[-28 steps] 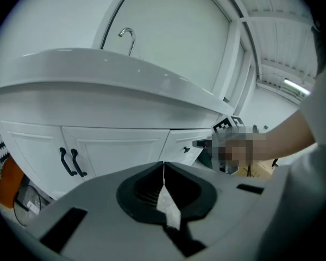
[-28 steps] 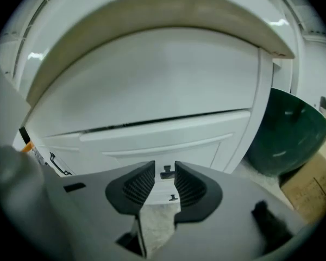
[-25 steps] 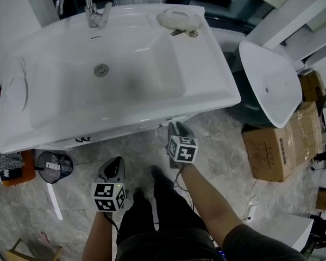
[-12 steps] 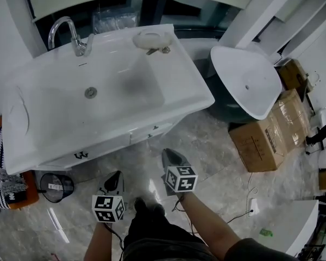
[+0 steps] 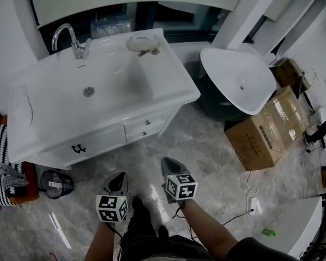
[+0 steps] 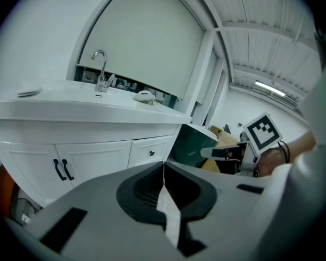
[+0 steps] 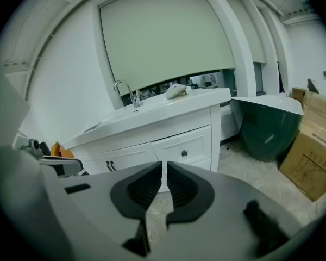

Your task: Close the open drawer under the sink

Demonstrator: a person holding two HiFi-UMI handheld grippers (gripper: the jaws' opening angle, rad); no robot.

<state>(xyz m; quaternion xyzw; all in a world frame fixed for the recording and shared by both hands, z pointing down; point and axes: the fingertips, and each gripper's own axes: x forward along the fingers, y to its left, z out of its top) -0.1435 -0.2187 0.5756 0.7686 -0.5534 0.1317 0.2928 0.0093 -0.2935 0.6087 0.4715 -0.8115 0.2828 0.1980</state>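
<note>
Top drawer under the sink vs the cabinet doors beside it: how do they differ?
The top drawer has a low, wide front; the cabinet doors are taller. The top drawer has one small dark knob; the cabinet doors have two dark bar handles side by side. In the head view the top drawer sits right of the cabinet doors. Shared: white, shut flush.

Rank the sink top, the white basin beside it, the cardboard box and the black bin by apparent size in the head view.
Largest: sink top.
Then white basin and cardboard box, too alike to rank.
Smallest: black bin.
</note>
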